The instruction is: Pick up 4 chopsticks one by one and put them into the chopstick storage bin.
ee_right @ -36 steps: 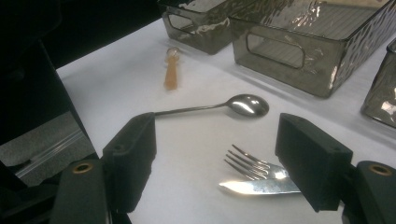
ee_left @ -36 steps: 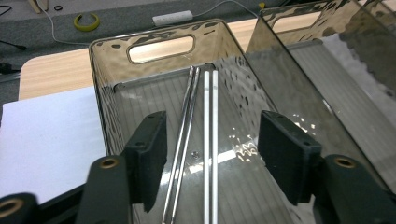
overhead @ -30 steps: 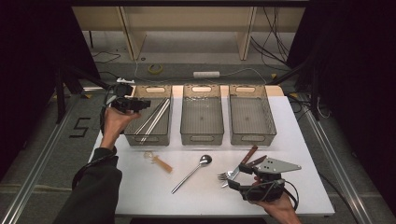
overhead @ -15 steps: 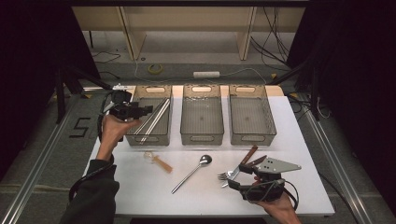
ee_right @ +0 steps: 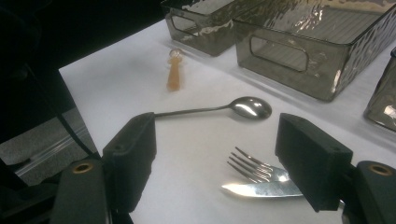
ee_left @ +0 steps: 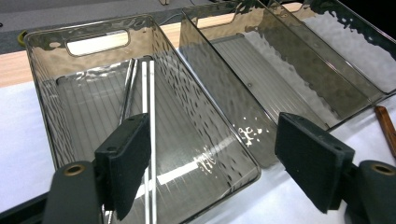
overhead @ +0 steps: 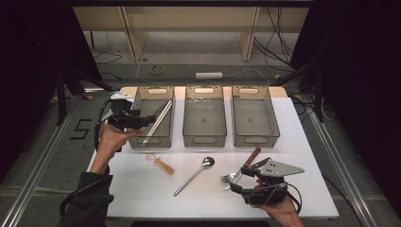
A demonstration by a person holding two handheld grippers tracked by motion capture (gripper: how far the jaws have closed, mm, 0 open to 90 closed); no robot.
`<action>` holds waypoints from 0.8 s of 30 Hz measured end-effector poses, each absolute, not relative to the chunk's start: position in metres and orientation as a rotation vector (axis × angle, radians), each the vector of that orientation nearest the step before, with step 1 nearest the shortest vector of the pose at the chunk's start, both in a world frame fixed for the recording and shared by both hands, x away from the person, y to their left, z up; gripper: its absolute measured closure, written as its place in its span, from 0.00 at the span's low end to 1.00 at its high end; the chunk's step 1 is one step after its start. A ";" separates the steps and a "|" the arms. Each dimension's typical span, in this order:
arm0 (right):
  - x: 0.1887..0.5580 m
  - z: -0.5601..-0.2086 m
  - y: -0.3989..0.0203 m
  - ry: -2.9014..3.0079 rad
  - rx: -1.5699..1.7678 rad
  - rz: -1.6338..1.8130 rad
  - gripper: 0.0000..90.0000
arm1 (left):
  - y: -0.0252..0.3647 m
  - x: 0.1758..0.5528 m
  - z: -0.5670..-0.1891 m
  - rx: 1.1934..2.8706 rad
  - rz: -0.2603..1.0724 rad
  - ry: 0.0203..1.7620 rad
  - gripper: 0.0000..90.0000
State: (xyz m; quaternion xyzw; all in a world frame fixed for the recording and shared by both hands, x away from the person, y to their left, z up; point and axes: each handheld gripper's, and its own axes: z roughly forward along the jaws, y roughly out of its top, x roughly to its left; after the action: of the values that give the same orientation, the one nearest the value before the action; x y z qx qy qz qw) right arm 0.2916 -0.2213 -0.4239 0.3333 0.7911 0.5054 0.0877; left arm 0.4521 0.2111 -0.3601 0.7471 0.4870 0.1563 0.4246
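Since the earlier frames, the left gripper (overhead: pixel 150 120) has been drawing back from the leftmost tray (overhead: pixel 152 137) toward the table's left edge, and its jaws have just been opening, with nothing caught between them. Seen from the high view, it is now hovering at that tray's left rim, while a pair of metal chopsticks (overhead: pixel 158 122) is lying slantwise inside the tray. Two more trays are sitting to the right of it. On the white table (overhead: pixel 142 198), an amber-handled utensil (overhead: pixel 161 163) is lying near the left tray's front, a spoon (overhead: pixel 195 175) is resting mid-table, and a fork (overhead: pixel 231 178) is lying just in front of the right gripper (overhead: pixel 236 188), which is resting low with its jaws apart. Looking along the left gripper (ee_left: pixel 212 175), its two black pads are standing wide, and the chopsticks (ee_left: pixel 145 93) are lying on the tray's ribbed floor beyond them. Looking along the right gripper (ee_right: pixel 217 161), its jaws are gaping and gripping nothing; the fork (ee_right: pixel 252 168) and a knife blade (ee_right: pixel 261 189) are lying between them on the table, the spoon (ee_right: pixel 247 107) a little farther off.
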 end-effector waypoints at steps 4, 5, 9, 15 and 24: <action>0.292 -0.424 -0.222 2.351 0.993 1.509 0.33 | 0.208 0.447 -0.360 1.888 0.379 1.202 0.29; 0.292 -0.424 -0.222 2.349 0.990 1.508 0.33 | 0.207 0.445 -0.361 1.890 0.381 1.198 0.29; 0.292 -0.424 -0.222 2.349 0.990 1.509 0.33 | 0.203 0.439 -0.362 1.903 0.372 1.185 0.28; 0.293 -0.424 -0.223 2.350 0.991 1.513 0.33 | 0.195 0.428 -0.362 1.928 0.367 1.153 0.27; 0.293 -0.425 -0.223 2.356 0.992 1.505 0.33 | 0.177 0.411 -0.365 1.992 0.345 1.091 0.27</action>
State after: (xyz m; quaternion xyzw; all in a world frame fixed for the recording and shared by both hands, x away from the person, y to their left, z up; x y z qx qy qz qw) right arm 0.2928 -0.2232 -0.4253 0.3331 0.7912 0.5055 0.0873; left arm 0.4114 0.1766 -0.3646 0.7911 0.4332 0.1368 0.4096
